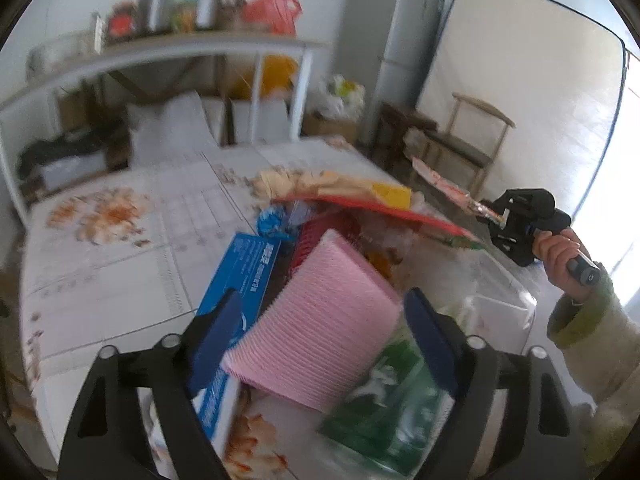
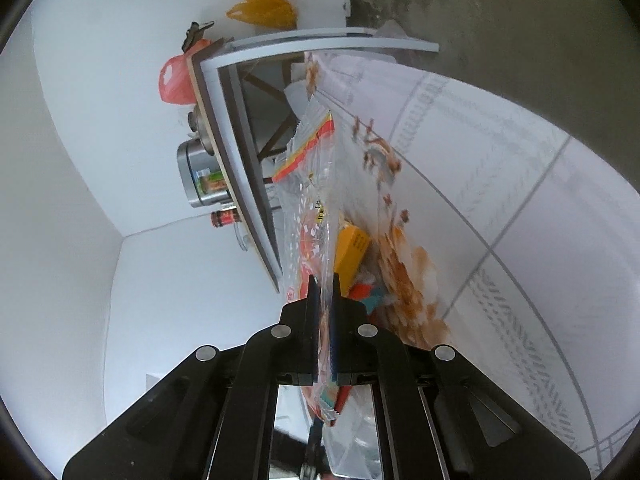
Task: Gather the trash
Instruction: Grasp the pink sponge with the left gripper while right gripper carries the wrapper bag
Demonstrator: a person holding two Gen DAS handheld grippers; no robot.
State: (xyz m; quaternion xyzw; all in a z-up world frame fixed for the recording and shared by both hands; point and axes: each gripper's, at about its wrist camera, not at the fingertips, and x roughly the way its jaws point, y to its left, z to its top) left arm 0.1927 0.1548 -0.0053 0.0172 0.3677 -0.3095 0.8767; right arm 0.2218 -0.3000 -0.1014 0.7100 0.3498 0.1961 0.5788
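From my left wrist view, the cloth pad (image 1: 316, 328) lies between the left gripper (image 1: 320, 328) fingers. A flat box (image 1: 240, 280) lies just left of it, a packet (image 1: 384, 400) to its right. All rest on the table (image 1: 120, 272). Behind the table stands a shelf rack (image 1: 200, 48); right of that, a fridge (image 1: 384, 40), then a chair (image 1: 464, 140). At far right, the right gripper (image 1: 494, 216) holds a wrapper (image 1: 444, 188) out over the table's edge.

Both wrist views close over shared table (image 1: 120, 264).

I see white walls, a grey fridge (image 1: 390, 40), a wooden chair (image 1: 466, 142), a cluttered shelf (image 1: 192, 46), and bright daylight from the right.
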